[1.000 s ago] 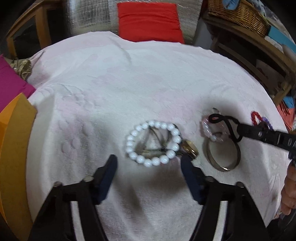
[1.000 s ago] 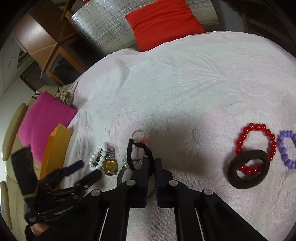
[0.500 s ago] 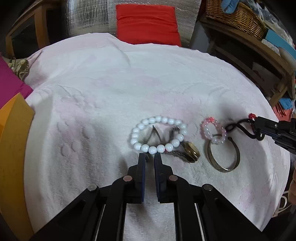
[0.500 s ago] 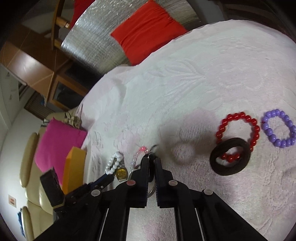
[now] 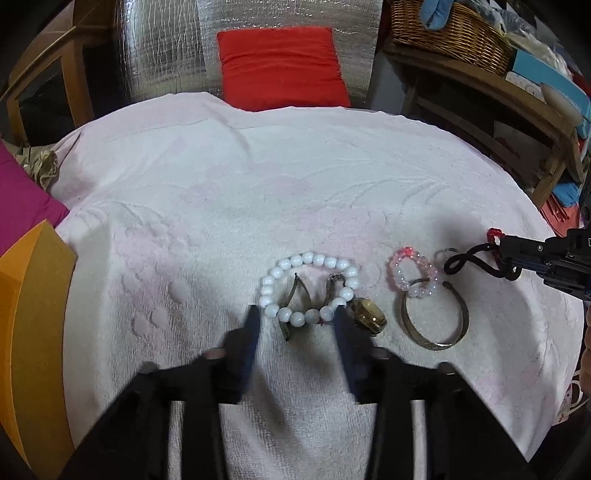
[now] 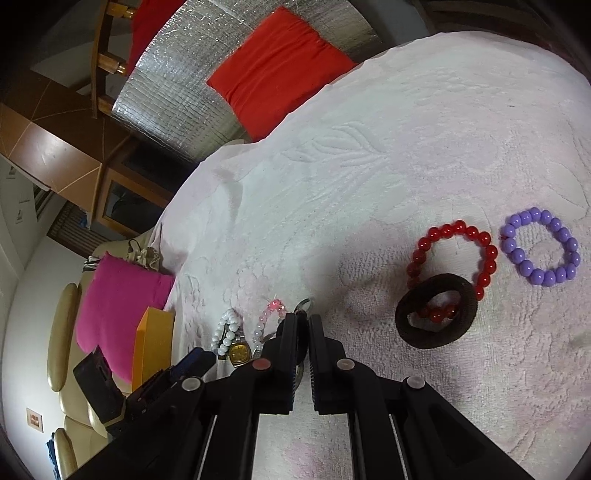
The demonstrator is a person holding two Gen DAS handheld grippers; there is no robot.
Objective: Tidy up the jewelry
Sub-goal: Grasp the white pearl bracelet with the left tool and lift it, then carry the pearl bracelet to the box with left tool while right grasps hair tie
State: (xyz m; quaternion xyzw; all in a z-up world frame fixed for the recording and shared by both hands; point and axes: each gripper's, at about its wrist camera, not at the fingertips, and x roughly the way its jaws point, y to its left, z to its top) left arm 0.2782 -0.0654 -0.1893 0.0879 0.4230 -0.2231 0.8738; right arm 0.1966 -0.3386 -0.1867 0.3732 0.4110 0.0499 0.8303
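Observation:
In the left wrist view a white bead bracelet (image 5: 306,288) lies over a gold watch (image 5: 369,321) on the pale towel (image 5: 295,184). My left gripper (image 5: 297,325) is open, its blurred fingers on either side of the bracelet's near edge. A pink bead bracelet (image 5: 412,273) and a metal bangle (image 5: 436,321) lie to the right. My right gripper (image 6: 303,321) is shut on a thin black hair tie (image 5: 476,262) and holds it above the towel. In the right wrist view a red bead bracelet (image 6: 458,254), a thick black hair band (image 6: 436,310) and a purple bead bracelet (image 6: 539,247) lie to the right.
An orange box (image 5: 33,332) and a magenta cushion (image 5: 22,206) sit at the left edge. A red cushion (image 5: 280,66) leans against silver foil behind the table. A wicker basket (image 5: 447,33) stands on a wooden shelf at the back right.
My left gripper, open then shut, has opened again around the white bracelet's near edge. My right gripper has lifted the black hair tie off the pink bracelet and carried it right.

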